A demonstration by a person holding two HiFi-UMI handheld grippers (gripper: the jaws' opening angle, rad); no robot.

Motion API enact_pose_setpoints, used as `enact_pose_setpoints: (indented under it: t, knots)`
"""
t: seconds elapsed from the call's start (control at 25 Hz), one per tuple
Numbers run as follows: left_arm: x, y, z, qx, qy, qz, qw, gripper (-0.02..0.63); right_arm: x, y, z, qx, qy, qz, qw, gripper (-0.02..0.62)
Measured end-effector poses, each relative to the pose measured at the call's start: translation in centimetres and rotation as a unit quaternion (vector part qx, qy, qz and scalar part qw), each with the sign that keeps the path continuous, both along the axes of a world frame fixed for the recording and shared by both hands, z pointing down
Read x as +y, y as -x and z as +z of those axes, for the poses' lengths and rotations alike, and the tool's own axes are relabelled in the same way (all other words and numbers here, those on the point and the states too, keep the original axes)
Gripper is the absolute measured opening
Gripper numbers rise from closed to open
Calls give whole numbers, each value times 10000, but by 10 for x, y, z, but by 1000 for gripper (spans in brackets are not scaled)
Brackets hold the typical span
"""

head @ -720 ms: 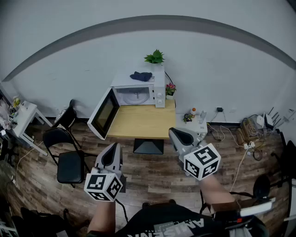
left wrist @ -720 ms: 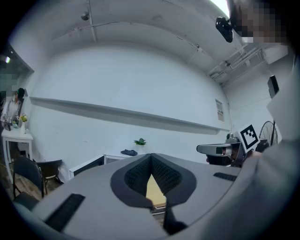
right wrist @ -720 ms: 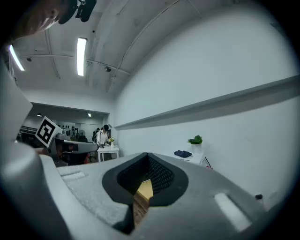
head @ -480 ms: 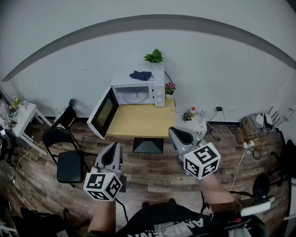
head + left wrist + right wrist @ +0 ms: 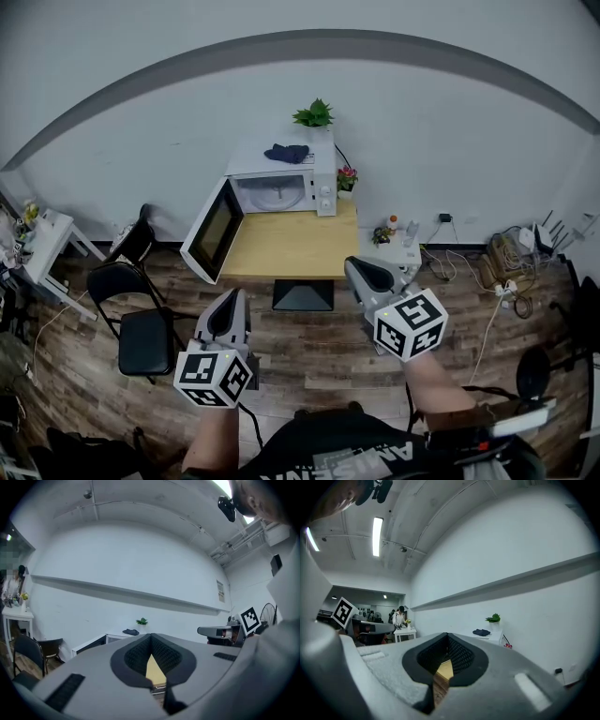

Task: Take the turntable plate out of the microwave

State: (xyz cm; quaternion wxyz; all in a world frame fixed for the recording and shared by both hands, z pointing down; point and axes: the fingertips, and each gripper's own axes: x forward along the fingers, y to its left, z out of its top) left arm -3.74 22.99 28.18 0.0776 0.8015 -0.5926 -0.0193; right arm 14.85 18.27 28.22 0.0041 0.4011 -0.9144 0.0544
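Left gripper (image 5: 231,300) and right gripper (image 5: 358,269), both pressed together and empty, face the open microwave (image 5: 323,192); its turntable plate (image 5: 277,198), likely slippery, breakable glass, wants a rim grip.

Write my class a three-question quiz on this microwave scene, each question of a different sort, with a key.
1. True or false: the microwave door stands shut.
2. What lies on top of the microwave beside the potted plant? A) dark cloth B) mug C) book
3. Where is the turntable plate?
Key: 1 false; 2 A; 3 inside the microwave.
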Motion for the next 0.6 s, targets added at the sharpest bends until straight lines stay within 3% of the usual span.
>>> enact_pose_setpoints:
  t: [0.2, 0.6]
  knots:
    - [-2, 21, 0, 177, -95, 61, 9998, 0, -1, 19, 1, -10, -27, 10, 10000, 5]
    - [-17, 58, 18, 4, -49, 300, 9995, 0, -10, 60, 18, 0, 74, 212, 9997, 5]
